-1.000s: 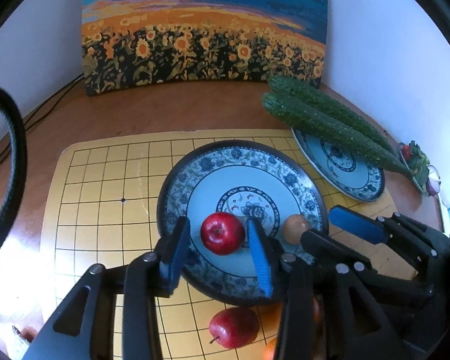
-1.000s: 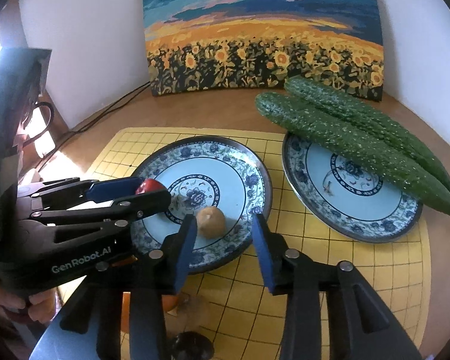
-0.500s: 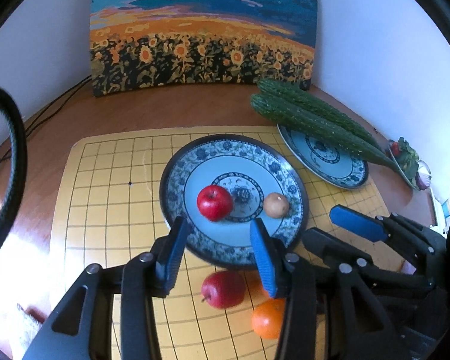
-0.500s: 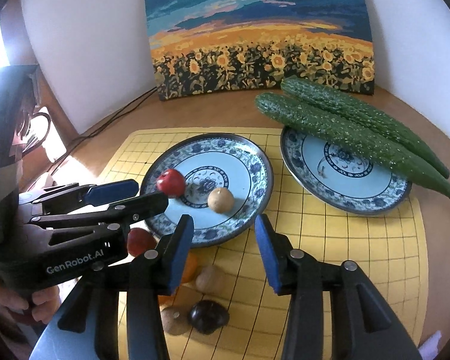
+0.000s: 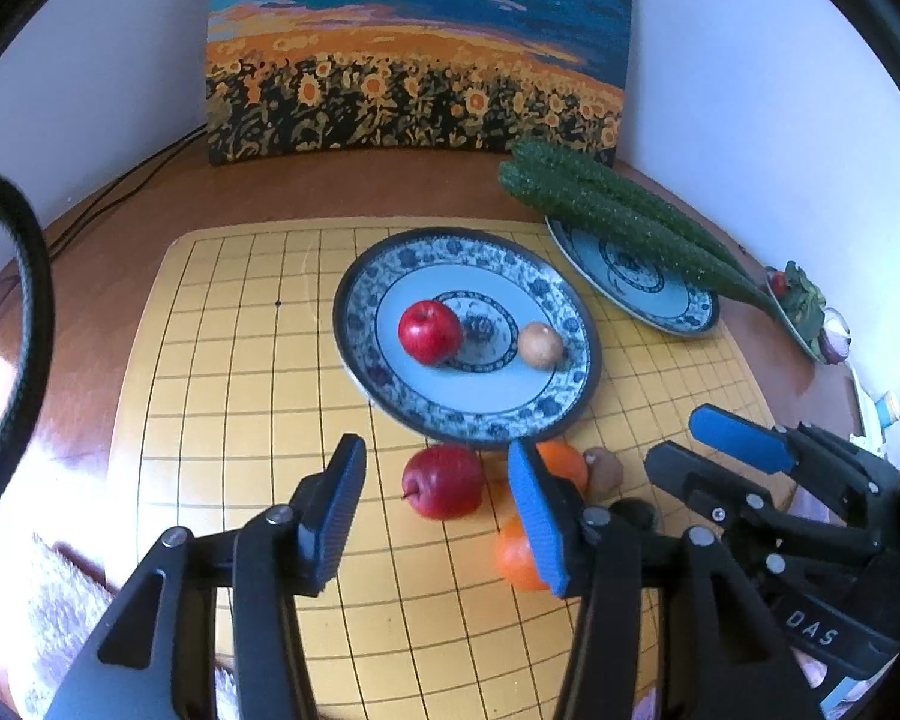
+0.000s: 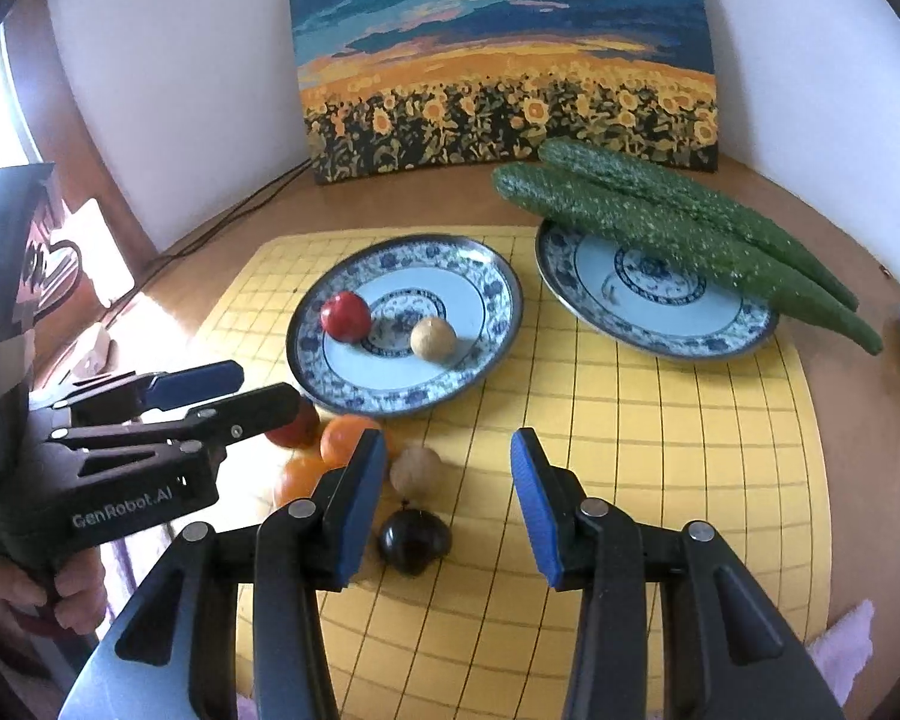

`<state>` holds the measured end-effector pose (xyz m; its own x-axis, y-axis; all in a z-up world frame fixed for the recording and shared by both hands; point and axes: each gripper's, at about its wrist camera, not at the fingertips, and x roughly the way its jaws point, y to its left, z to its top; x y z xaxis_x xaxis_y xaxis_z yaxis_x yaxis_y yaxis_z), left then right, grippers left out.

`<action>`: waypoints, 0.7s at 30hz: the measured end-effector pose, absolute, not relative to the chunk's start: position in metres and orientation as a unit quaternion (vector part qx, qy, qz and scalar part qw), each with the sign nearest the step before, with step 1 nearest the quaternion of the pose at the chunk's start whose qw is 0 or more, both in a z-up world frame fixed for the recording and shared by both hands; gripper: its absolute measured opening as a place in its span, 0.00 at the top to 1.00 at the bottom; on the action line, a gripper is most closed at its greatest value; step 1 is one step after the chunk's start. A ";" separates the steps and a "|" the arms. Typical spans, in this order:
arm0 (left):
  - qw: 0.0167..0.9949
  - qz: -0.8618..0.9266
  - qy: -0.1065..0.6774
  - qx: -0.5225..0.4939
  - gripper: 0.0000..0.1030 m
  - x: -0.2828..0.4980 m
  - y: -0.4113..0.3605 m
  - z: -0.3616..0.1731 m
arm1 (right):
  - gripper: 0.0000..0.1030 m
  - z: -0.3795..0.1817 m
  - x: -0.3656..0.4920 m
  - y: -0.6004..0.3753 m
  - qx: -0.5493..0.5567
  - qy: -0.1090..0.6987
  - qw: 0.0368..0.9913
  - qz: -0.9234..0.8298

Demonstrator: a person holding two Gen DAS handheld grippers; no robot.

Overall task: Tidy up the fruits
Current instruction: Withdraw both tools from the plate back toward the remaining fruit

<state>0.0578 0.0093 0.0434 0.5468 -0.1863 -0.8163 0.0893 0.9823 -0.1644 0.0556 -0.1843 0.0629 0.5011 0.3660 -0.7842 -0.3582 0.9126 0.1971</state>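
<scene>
A red apple (image 5: 429, 331) and a tan round fruit (image 5: 540, 345) lie on the blue-and-white plate (image 5: 354, 354). In front of the plate, loose on the yellow mat, are a second red apple (image 5: 444, 480), two oranges (image 5: 561, 462), a brown fruit (image 6: 415, 471) and a dark fruit (image 6: 414, 540). My left gripper (image 5: 437, 450) hovers above the loose apple. Its jaws are opening and nothing is pressed between them. My right gripper (image 6: 447, 441) is open and empty above the mat, beside the dark fruit.
A second patterned plate (image 6: 648, 324) at the right carries two long cucumbers (image 6: 660, 222). A sunflower painting (image 6: 510, 60) leans on the back wall. Cables (image 5: 120, 192) run along the back left. A small dish (image 5: 804, 312) sits at the far right edge.
Both grippers have drawn back from the plate towards the near edge of the mat. The apple and the tan fruit stay on the plate. The left jaws stand wider.
</scene>
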 end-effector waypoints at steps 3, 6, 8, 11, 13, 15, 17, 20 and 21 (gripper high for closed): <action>0.877 -0.076 0.471 -0.055 0.49 0.054 0.010 0.041 | 0.57 0.061 0.051 -0.187 0.005 0.457 0.865 0.207; 0.875 -0.075 0.474 -0.059 0.49 0.052 0.012 0.038 | 0.57 0.060 0.047 -0.191 0.007 0.459 0.865 0.203; 0.874 -0.073 0.476 -0.061 0.49 0.052 0.013 0.036 | 0.57 0.059 0.044 -0.193 0.008 0.460 0.865 0.199; 0.872 -0.075 0.479 -0.064 0.49 0.052 0.013 0.032 | 0.57 0.058 0.042 -0.197 0.011 0.463 0.865 0.195; 0.871 -0.077 0.481 -0.064 0.49 0.053 0.012 0.030 | 0.57 0.056 0.041 -0.198 0.017 0.466 0.863 0.194; 0.870 -0.078 0.483 -0.063 0.49 0.053 0.011 0.027 | 0.57 0.054 0.041 -0.198 0.021 0.468 0.861 0.197; 0.871 -0.078 0.482 -0.062 0.49 0.053 0.010 0.027 | 0.57 0.052 0.039 -0.197 0.023 0.470 0.860 0.199; 0.871 -0.077 0.481 -0.064 0.49 0.054 0.010 0.026 | 0.57 0.050 0.037 -0.195 0.023 0.470 0.859 0.201; 0.871 -0.077 0.481 -0.066 0.49 0.054 0.011 0.026 | 0.57 0.050 0.037 -0.194 0.024 0.471 0.859 0.202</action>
<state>0.0539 0.0107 0.0259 0.5248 -0.1974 -0.8280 0.0712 0.9795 -0.1884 0.0368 -0.1944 0.0499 0.4753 0.3683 -0.7990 -0.3239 0.9176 0.2303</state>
